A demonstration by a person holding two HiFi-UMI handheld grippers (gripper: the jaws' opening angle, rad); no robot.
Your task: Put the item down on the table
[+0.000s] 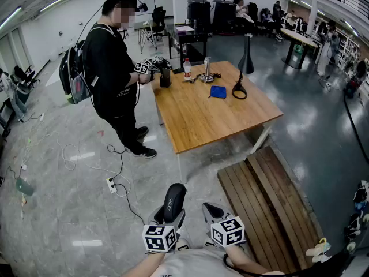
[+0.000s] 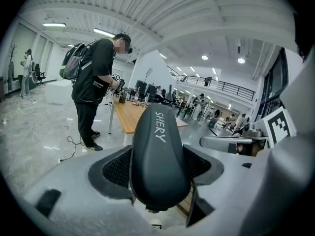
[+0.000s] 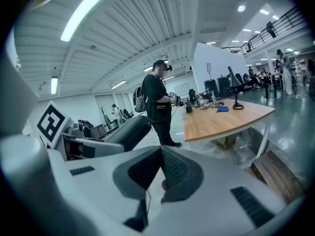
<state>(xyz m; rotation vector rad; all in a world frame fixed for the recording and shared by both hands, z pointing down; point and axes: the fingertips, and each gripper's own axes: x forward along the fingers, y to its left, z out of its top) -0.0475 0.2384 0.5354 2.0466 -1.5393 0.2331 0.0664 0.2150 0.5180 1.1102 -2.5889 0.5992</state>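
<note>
My left gripper (image 1: 166,219) pinched the black case (image 2: 158,151) by its near half, in the air, well short of the table (image 1: 196,117). The right gripper (image 3: 160,177) was pressed together, empty. The case looked light, stiff and slick (might slip, I judged).

Wooden table (image 1: 202,120): blue cloth (image 1: 218,92), bottle (image 1: 187,69), black lamp (image 1: 246,59), black cup (image 1: 165,77).

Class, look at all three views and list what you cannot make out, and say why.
- Black case: left gripper view, its sides and near end are covered by the left gripper; contents unseen.
- Metal object on the table: head view, too small to name.
- Dark thing by the standing person: head view, too small; held or standing, cannot tell.
</note>
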